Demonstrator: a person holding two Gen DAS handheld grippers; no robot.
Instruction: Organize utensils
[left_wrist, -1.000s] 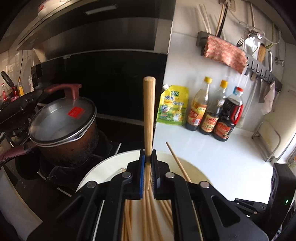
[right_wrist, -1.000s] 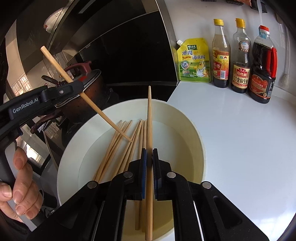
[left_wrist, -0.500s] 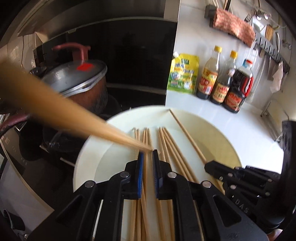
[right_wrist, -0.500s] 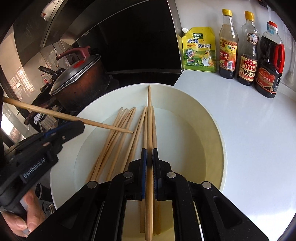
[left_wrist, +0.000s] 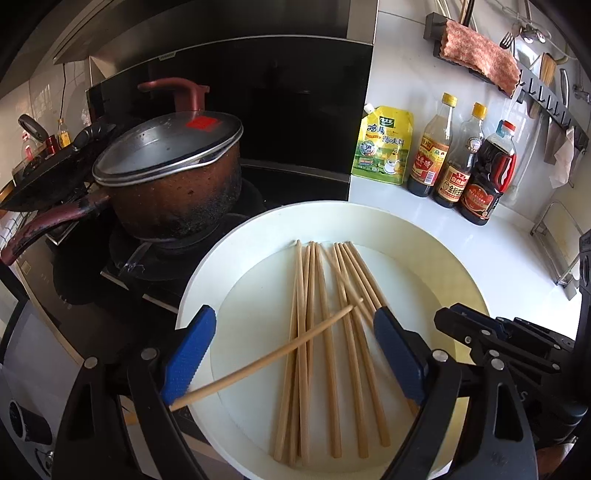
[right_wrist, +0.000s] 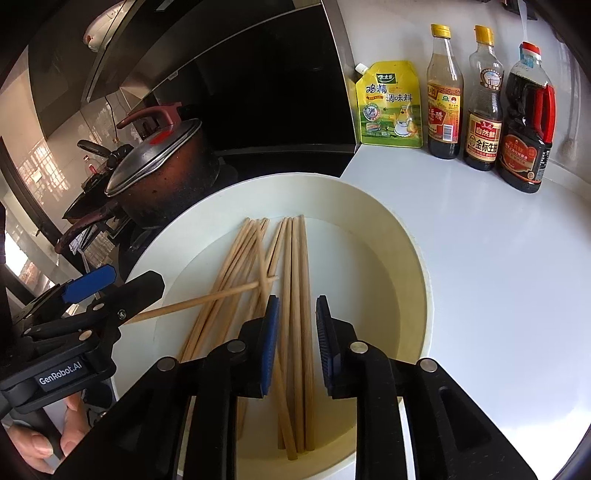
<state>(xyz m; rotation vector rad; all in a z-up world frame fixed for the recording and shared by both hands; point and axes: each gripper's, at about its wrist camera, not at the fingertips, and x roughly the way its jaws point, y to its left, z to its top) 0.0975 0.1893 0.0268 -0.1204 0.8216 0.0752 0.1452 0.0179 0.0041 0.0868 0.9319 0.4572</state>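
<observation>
I read the left gripper (left_wrist: 295, 350) with jaws opening wide, one chopstick (left_wrist: 266, 363) lying loose, slanted across the bundle of chopsticks (left_wrist: 332, 332) in the white bowl (left_wrist: 436, 258). Right gripper (right_wrist: 294, 341) jaws were opening too (pads clear of the wood).

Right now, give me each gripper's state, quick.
Left gripper: jaws opening wide, gripping nothing; a loose chopstick lies slanted across the basin.
Right gripper: jaws opening, pads clear of the chopsticks between them.
</observation>
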